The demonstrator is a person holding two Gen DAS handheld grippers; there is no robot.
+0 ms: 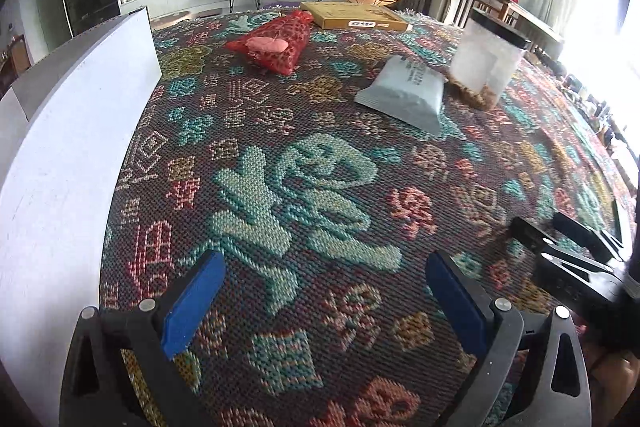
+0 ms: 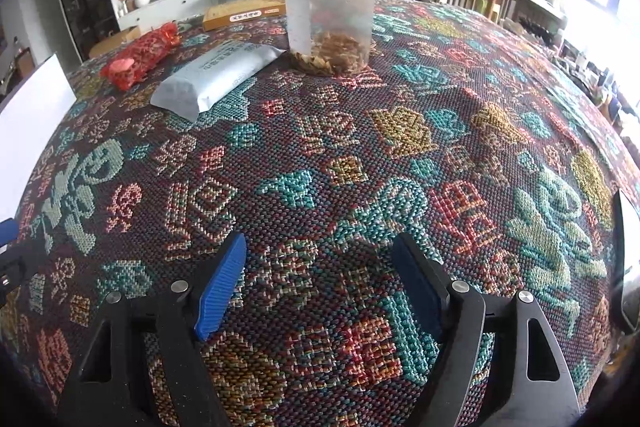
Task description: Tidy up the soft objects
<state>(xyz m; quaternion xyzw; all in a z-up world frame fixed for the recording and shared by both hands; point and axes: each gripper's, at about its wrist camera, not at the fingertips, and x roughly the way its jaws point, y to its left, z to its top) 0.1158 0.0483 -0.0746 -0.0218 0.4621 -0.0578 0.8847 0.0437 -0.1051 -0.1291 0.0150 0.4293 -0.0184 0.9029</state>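
A red mesh bag (image 1: 272, 43) with a pink item inside lies at the far middle of the patterned cloth; it also shows in the right wrist view (image 2: 140, 57). A pale grey-blue soft packet (image 1: 402, 95) lies to its right, and in the right wrist view (image 2: 218, 77) at upper left. My left gripper (image 1: 320, 291) is open and empty, low over the cloth, well short of both. My right gripper (image 2: 320, 275) is open and empty, low over the cloth, short of the jar. The right gripper's dark body (image 1: 568, 251) shows at the left view's right edge.
A clear plastic jar (image 2: 330, 11) with a black lid and brown bits at its bottom stands beside the packet. A flat yellow box (image 1: 352, 15) lies at the far edge. A white box wall (image 1: 60, 147) stands along the left. The patterned cloth (image 2: 400, 147) covers the table.
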